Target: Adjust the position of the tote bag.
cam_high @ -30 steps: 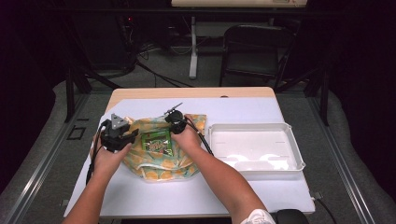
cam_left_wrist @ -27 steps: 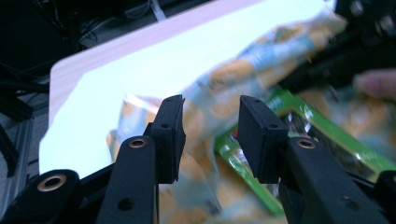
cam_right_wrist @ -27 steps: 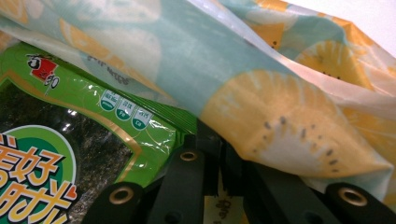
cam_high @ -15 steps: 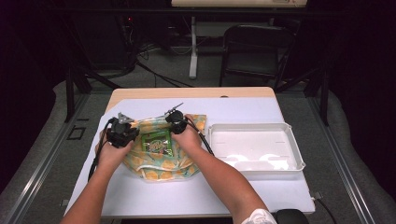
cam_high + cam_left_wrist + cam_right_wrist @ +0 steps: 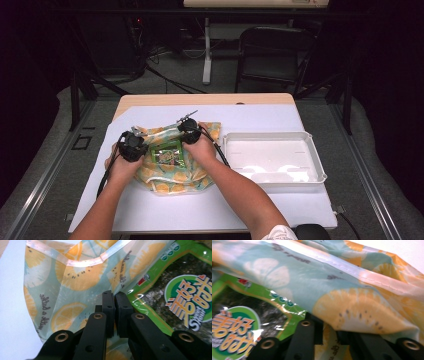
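A citrus-print bag point(image 5: 172, 179) lies on the white-covered table point(image 5: 260, 116). A green snack packet point(image 5: 167, 154) lies in its mouth. My left gripper point(image 5: 132, 146) sits at the bag's left edge. In the left gripper view its jaws point(image 5: 113, 296) have just been closing and stand pressed together on a thin fold of the bag point(image 5: 62, 287), beside the packet point(image 5: 180, 300). My right gripper point(image 5: 189, 130) is at the packet's upper right corner. Its jaws point(image 5: 329, 327) have just been opening, and loose bag fabric point(image 5: 352, 302) drapes over and between them, next to the packet point(image 5: 239, 315).
A white plastic tray point(image 5: 274, 135) stands to the right of the bag. Both forearms come in from the bottom edge. Beyond the table's far edge are a dark chair point(image 5: 272, 55), cables and a stand on the floor.
My left gripper has dropped and moved right onto the bag's left edge, and its jaws have closed. The right hand has stayed where it was.
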